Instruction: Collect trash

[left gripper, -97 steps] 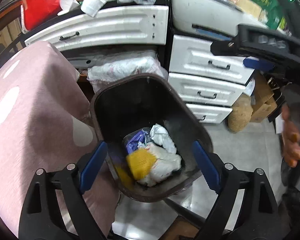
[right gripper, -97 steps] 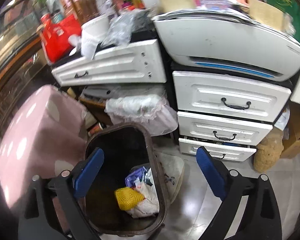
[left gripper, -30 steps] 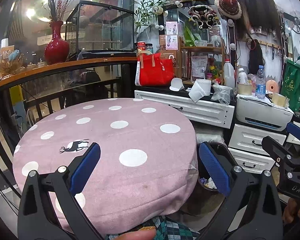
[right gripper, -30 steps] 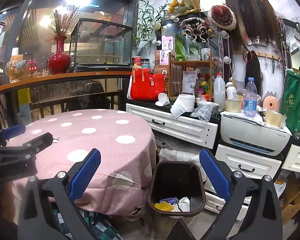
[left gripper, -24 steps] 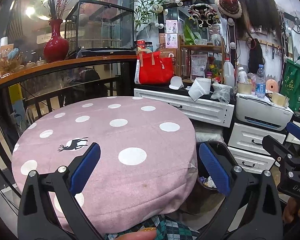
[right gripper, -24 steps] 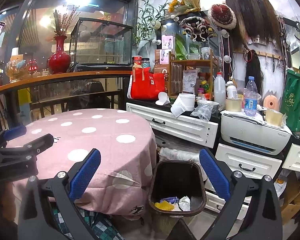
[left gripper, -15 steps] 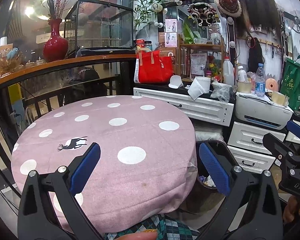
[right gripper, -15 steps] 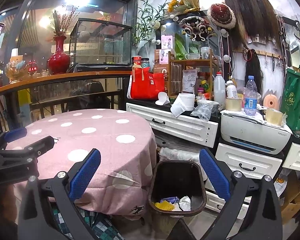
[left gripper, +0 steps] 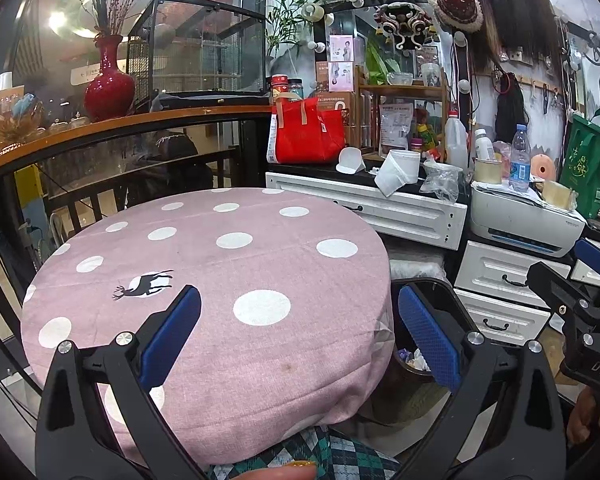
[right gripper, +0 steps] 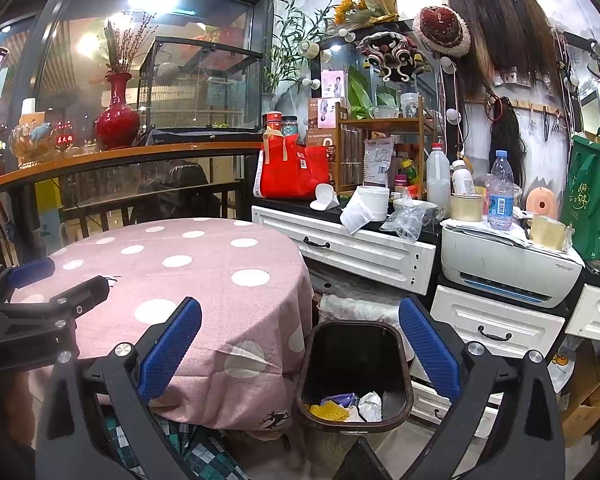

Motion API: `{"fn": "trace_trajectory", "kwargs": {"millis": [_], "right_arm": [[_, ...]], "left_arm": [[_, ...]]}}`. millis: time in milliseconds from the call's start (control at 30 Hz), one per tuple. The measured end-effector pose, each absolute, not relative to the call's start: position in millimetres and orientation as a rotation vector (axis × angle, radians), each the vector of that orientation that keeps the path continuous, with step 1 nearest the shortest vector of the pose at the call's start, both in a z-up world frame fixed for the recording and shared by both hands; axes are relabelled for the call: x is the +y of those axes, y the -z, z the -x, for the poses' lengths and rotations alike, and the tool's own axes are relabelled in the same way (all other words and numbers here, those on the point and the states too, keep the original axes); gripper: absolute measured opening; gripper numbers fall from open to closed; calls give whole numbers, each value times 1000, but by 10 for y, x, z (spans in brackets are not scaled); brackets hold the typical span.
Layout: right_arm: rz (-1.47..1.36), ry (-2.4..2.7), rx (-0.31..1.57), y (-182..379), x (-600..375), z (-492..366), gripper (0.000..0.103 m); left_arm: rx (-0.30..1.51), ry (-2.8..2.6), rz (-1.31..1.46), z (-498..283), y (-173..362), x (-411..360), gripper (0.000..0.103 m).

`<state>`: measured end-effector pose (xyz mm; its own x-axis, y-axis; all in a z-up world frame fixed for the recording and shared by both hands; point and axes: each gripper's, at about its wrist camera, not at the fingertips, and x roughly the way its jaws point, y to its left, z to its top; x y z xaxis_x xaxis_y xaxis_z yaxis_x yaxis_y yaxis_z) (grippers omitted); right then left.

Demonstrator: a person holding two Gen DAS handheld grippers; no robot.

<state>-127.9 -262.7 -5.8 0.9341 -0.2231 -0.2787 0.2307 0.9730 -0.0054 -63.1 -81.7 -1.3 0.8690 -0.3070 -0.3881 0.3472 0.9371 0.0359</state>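
— Two tongs, how do they stand?
— Left gripper (left gripper: pixel 299 334) gapes wide over the table (left gripper: pixel 220 264), holding nothing. Right gripper (right gripper: pixel 300 344) gapes wide too, empty, above the bin (right gripper: pixel 354 376).
— Where's the trash?
— Inside the bin at six o'clock of the right view: a yellow piece (right gripper: pixel 328 411), purple wrapper (right gripper: pixel 340 399), white wad (right gripper: pixel 370 405). Bin sits just beside the table, drawers (right gripper: pixel 496 330) at three o'clock.

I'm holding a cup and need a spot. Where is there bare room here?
The round pink tablecloth is bare across its whole top, out to the railing. The black counter over the white drawers is crowded: red bag, cups, bottles. The printer top is also crowded.
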Motion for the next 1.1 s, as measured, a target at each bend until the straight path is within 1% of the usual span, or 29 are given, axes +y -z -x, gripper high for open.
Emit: {"fn": "trace_trajectory", "kwargs": {"millis": [1100], "right_arm": [[-33, 235, 287, 85, -2617, 1283, 98]], "left_arm": [[417, 353, -115, 614, 60, -847, 97]]}}
